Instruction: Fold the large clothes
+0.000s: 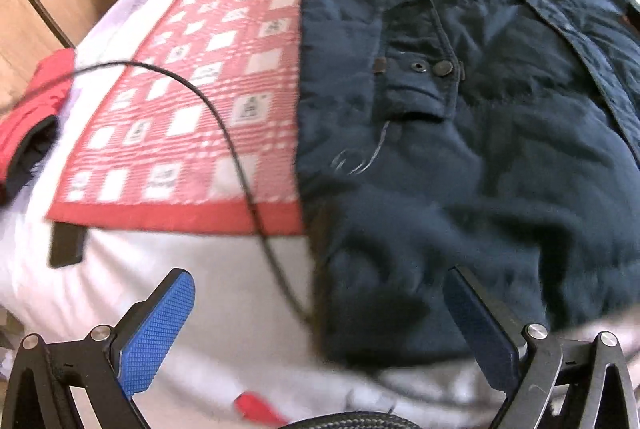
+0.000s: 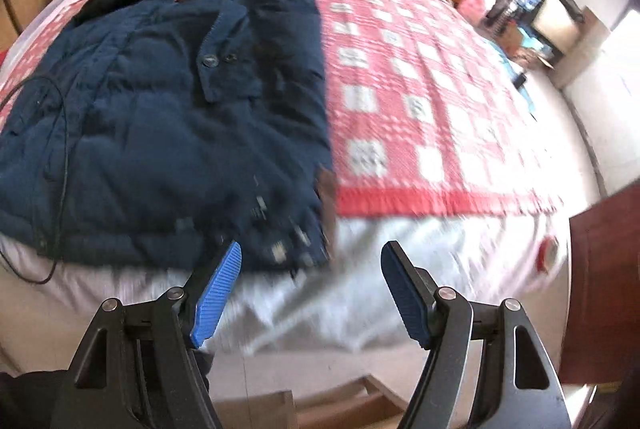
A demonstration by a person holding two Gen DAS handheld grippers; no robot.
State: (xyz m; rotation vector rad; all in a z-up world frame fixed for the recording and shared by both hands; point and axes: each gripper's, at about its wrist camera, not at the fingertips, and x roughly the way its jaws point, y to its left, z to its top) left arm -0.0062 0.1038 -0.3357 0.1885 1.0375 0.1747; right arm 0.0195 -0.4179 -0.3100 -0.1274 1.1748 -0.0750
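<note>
Here both grippers, left [image 1: 320, 313] and right [image 2: 310, 289], point steeply down over the bed's [image 2: 360, 293] near edge, jaws wide apart, grasping nothing; the coat [image 2: 168, 117] lies flat.

One navy jacket [image 1: 460, 169] lies on one bed [image 1: 224, 309]. One red-and-white checked blanket [image 1: 192, 109] is spread beneath it. Two metal snaps [image 1: 430, 68] show on its one chest pocket flap. One thin black cable [image 1: 224, 133] crosses the blanket. Two tongs are in view, the left tongs [image 1: 320, 325] and the right tongs [image 2: 312, 289], each with two blue pads [image 2: 216, 297].
</note>
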